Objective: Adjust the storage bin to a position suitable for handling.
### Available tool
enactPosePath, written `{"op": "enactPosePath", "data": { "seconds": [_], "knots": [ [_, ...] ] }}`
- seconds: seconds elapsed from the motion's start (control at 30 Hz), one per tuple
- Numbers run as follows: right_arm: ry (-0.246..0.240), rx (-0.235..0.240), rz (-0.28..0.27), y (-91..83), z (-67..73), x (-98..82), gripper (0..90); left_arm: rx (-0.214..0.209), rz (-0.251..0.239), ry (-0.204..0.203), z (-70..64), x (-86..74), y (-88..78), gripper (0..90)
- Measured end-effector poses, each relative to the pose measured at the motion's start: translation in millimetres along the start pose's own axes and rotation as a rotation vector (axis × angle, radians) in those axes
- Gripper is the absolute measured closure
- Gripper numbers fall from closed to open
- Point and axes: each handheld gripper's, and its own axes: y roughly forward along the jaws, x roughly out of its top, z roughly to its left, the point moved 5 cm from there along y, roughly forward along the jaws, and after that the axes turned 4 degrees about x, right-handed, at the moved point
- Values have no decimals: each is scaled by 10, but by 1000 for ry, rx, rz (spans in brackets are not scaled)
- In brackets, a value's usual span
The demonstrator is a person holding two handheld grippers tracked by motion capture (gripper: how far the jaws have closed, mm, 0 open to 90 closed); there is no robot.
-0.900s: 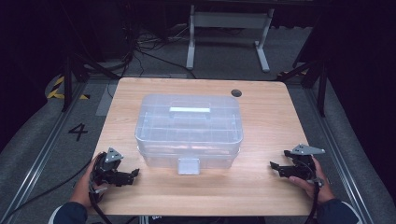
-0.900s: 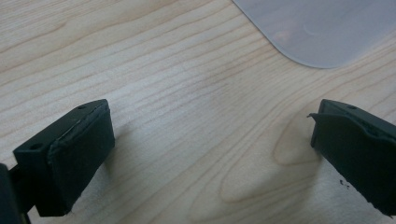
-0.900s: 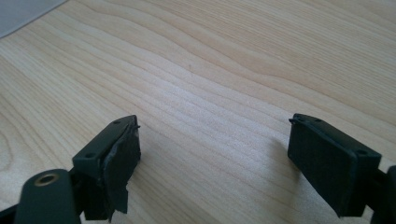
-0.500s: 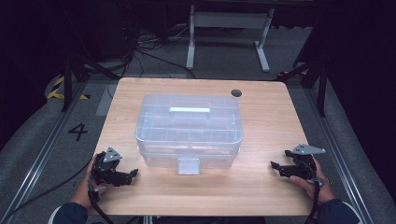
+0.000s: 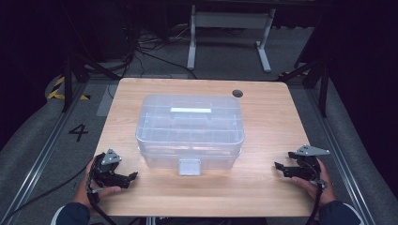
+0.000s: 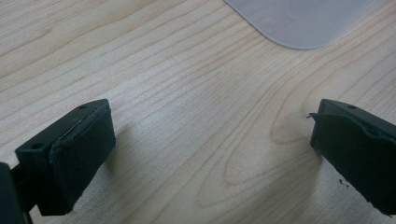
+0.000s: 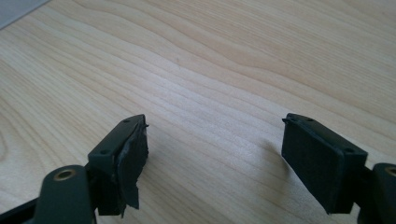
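Note:
A clear plastic storage box (image 5: 190, 129) with a lid, a top handle and a front latch (image 5: 189, 166) sits in the middle of the wooden table (image 5: 263, 126). My left gripper (image 5: 130, 177) rests on the table near the front left corner, open and empty, pointing right toward the box. A rounded corner of the box (image 6: 299, 21) lies ahead of it in the left gripper view. My right gripper (image 5: 278, 168) rests near the front right corner, open and empty, pointing left. Its jaws stand wide over bare wood in the right gripper view.
A dark cable hole (image 5: 237, 93) marks the table's far right. A white table frame (image 5: 230, 28) and cables lie on the floor beyond. A floor rail (image 5: 42, 154) runs along the left side, next to a painted number 4 (image 5: 78, 132).

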Motion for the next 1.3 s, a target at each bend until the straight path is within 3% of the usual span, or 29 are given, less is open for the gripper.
{"op": "enactPosePath", "data": {
  "seconds": [0.33,0.8,1.3],
  "knots": [
    [-26,10,-61,-125,99,103,236,4,-3,-4,-1,1,1,7],
    [-74,16,-86,-198,167,216,256,4,-3,-4,-1,2,2,7],
    [-146,52,-134,-260,317,539,283,8,-6,-1,0,2,-2,11]
  ]
}}
